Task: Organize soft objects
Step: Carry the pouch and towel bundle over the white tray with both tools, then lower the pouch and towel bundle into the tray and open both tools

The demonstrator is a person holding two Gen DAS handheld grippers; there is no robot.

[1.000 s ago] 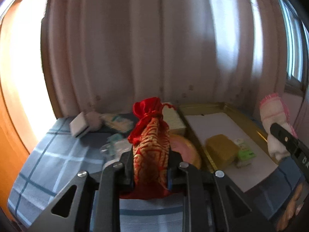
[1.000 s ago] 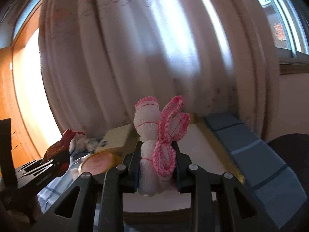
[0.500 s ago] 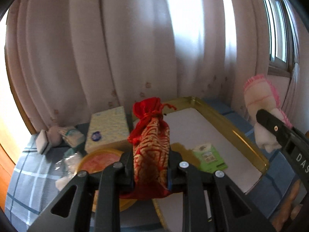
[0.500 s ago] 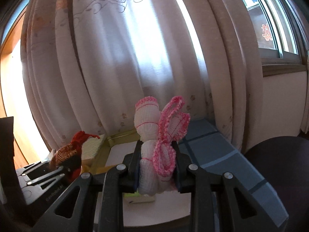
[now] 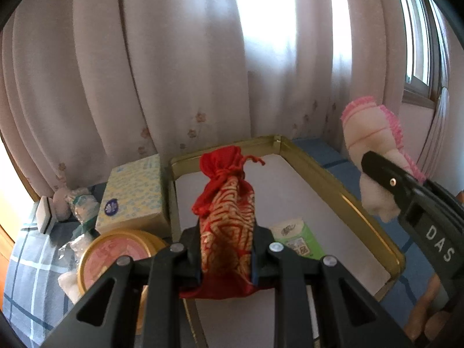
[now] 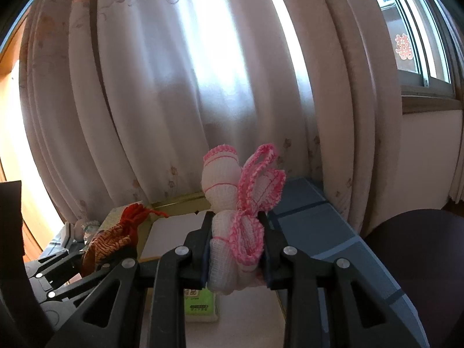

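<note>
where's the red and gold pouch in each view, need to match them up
Left wrist view: the red and gold pouch stands upright at centre, clamped in the left gripper, over the gold-rimmed tray.
Right wrist view: the same pouch sits low at the left edge, seen from the side, in the other gripper.
Shared landmark: the green tissue pack lying in the tray, low centre in the right wrist view.

surface: blue checked cloth [image 5: 26, 264] | on it: gold-rimmed tray [image 5: 333, 179], tissue box [image 5: 133, 191], round tin [image 5: 116, 255]
</note>
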